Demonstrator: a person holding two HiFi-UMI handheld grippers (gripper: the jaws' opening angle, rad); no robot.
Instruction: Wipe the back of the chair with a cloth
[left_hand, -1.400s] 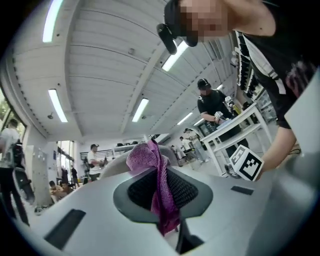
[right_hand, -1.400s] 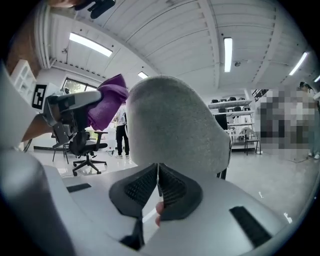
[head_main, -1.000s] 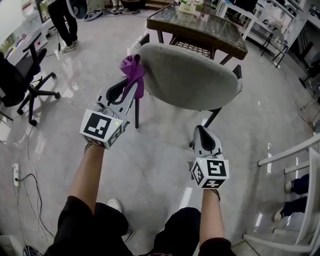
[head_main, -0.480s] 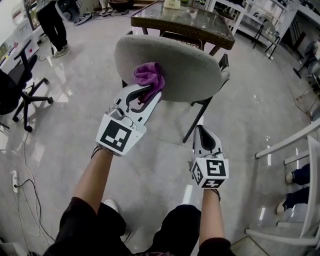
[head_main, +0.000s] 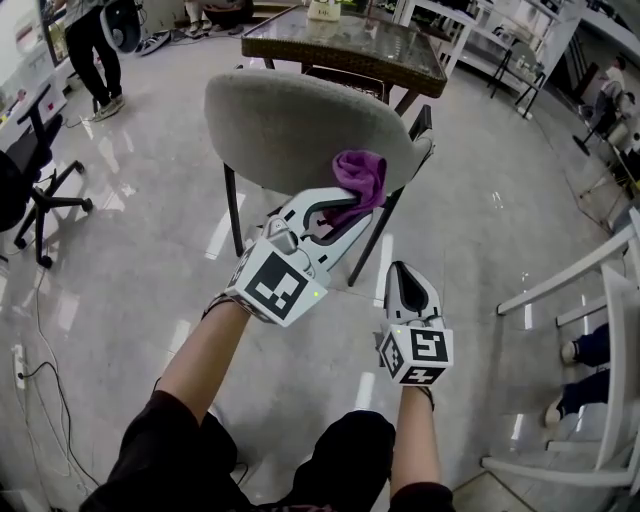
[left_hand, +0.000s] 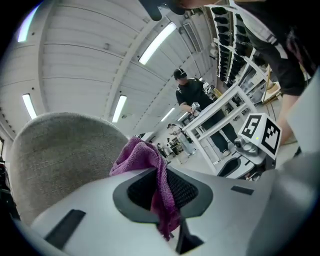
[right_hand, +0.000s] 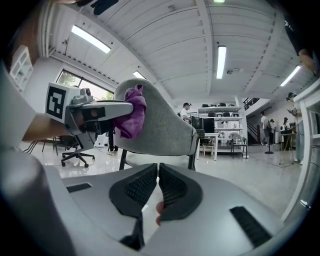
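Observation:
The chair's grey fabric back (head_main: 290, 125) stands in front of me on dark metal legs. A purple cloth (head_main: 358, 177) is pressed against the back's lower right part. My left gripper (head_main: 345, 208) is shut on that cloth, reaching up from the lower left. In the left gripper view the cloth (left_hand: 150, 172) hangs pinched between the jaws with the chair back (left_hand: 60, 155) at the left. My right gripper (head_main: 410, 285) hangs low, below the chair, shut and empty. The right gripper view shows the chair back (right_hand: 160, 125) with the cloth (right_hand: 131, 117) on it.
A glass-topped wicker table (head_main: 340, 45) stands just behind the chair. A black office chair (head_main: 30, 165) is at the far left. White rails of a frame (head_main: 590, 310) are at the right. People stand at the back left (head_main: 90, 45).
My left gripper has carried the cloth across the chair back from its left edge to its lower right part. The right gripper has stayed in place.

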